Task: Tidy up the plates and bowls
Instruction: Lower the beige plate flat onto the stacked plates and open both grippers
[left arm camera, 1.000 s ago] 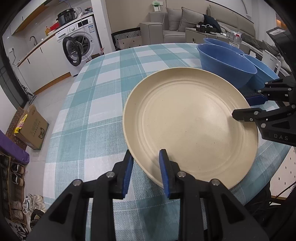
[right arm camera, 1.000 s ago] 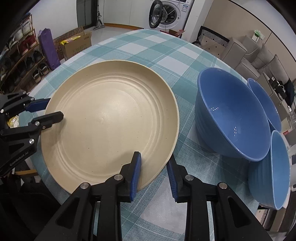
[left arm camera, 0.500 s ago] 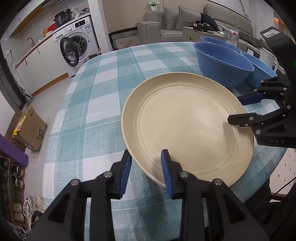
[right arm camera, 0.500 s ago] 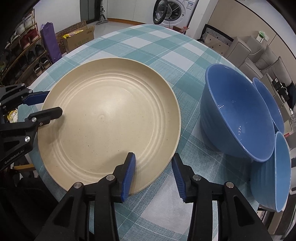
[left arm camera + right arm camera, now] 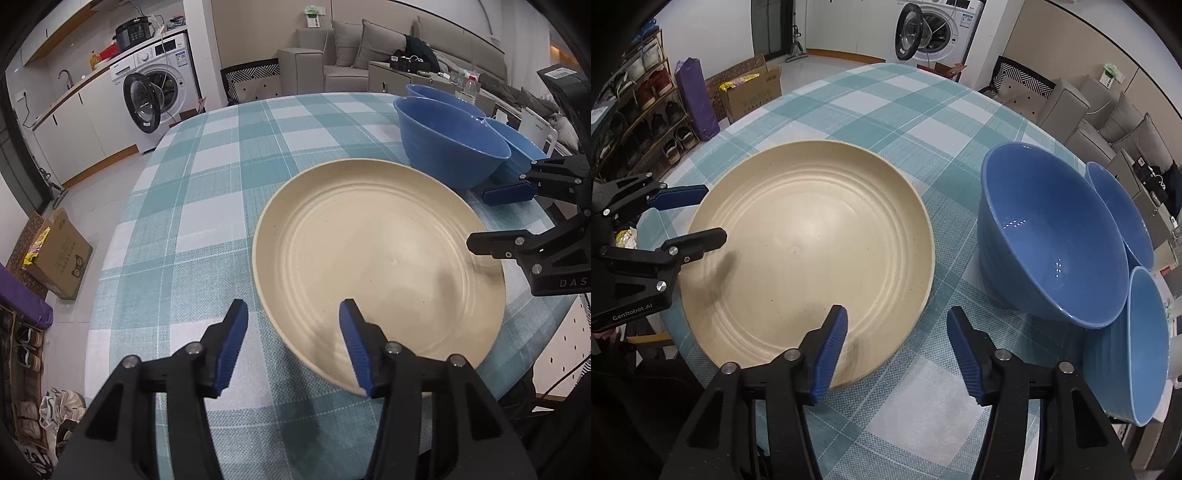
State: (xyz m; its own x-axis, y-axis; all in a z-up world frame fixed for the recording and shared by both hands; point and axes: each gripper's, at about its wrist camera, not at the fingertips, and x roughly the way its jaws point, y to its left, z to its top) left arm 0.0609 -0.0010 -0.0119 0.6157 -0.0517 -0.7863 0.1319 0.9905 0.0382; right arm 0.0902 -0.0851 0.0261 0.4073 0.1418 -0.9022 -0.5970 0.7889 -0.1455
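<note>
Right wrist view, left to right. Far left: a shoe rack (image 5: 646, 110) and a purple bag (image 5: 696, 98) on the floor, a cardboard box (image 5: 750, 92) beside them. Left edge, mid-height: left gripper (image 5: 701, 214), its jaws spread astride the rim of the cream plate (image 5: 812, 251); they have just been opening, neither pad pressing on the rim. The plate lies flat on the checked teal cloth of the counter (image 5: 886, 110), left of frame centre. Bottom centre: right gripper (image 5: 897, 347), jaws likewise just opened and standing apart, the left pad over the plate's near edge, the right pad over bare cloth.

Right of the plate, close but apart: a large blue bowl (image 5: 1052, 240). Two more blue bowls crowd against it, one behind (image 5: 1123, 210), one tilted at lower right (image 5: 1141, 350). Upper centre background: a washing machine (image 5: 934, 29), door open. Upper right: a grey sofa (image 5: 1108, 122).
</note>
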